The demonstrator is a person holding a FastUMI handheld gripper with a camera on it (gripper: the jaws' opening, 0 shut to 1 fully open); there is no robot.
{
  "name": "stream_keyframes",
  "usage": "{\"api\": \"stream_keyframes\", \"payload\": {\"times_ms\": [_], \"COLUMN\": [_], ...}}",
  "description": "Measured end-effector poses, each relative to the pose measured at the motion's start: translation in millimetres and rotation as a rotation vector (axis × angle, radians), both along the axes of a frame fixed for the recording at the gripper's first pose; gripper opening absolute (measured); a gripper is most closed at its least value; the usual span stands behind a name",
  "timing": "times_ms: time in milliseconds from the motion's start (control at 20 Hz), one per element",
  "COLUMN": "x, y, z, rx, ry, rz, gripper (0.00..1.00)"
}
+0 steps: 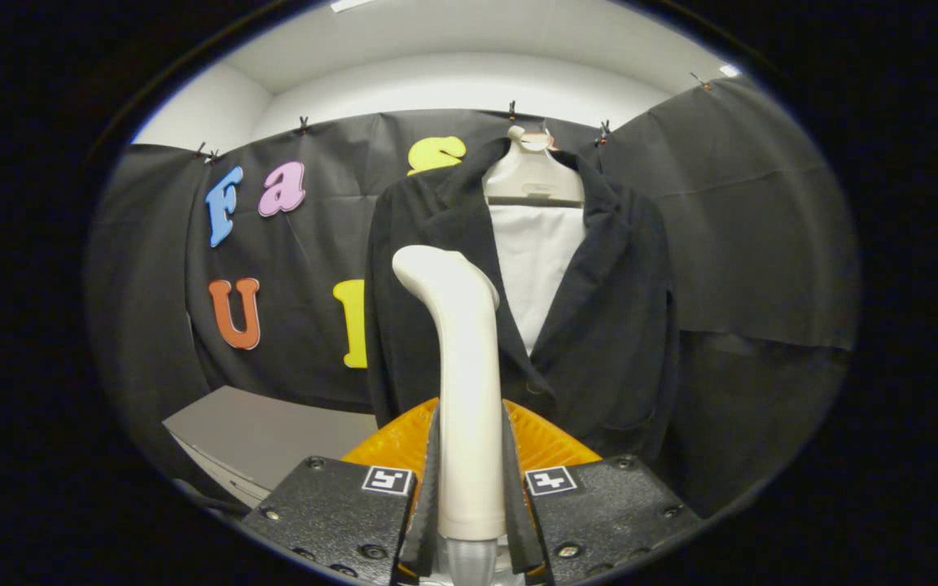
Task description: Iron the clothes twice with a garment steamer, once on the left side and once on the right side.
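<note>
Desk (pixel 273 427): a grey corner is showing low on the left, below the booth wall; the steamer could be catching its edge if the hand is dropping or swinging that way.

Left front (pixel 428 325): the jacket's dark left panel is hanging just behind the steamer head; whether the head is touching the cloth I cannot tell, and a pass made with a gap would be leaving this side unsteamed.

Steamer (pixel 465 391): the cream wand is standing upright between the fingers, its curved head pointing left and rising above them toward the jacket; I judge the smooth, round handle could be twisting or sliding down in the grip once it is being dragged along fabric.

Gripper (pixel 469 505): the jaws are clamping on the steamer's lower handle, one finger on each side; pressing the head hard into the cloth would be levering the wand against that low hold.

Jacket (pixel 599 325): it is hanging beyond the fingers, open at the front over a white panel; a stroke snagging the lapel could be pulling the whole garment sideways.

Hanger (pixel 530 175): the pale hanger is holding the jacket at the wall's top edge; a strong downward drag could be tipping it or slipping the shoulders off, spoiling the second pass on the right.
</note>
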State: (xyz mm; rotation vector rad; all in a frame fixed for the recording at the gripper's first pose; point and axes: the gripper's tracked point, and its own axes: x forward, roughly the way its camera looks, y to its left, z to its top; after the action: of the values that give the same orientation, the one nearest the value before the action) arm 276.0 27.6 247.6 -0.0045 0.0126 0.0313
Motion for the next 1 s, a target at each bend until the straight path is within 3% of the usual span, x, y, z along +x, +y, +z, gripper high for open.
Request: {"api": "stream_keyframes", "payload": {"times_ms": [1000], "x": [0.6], "y": [-10.6], "z": [-103.5], "rx": [-0.019], "ry": [0.177], "rz": [-0.060], "gripper": [0.37]}}
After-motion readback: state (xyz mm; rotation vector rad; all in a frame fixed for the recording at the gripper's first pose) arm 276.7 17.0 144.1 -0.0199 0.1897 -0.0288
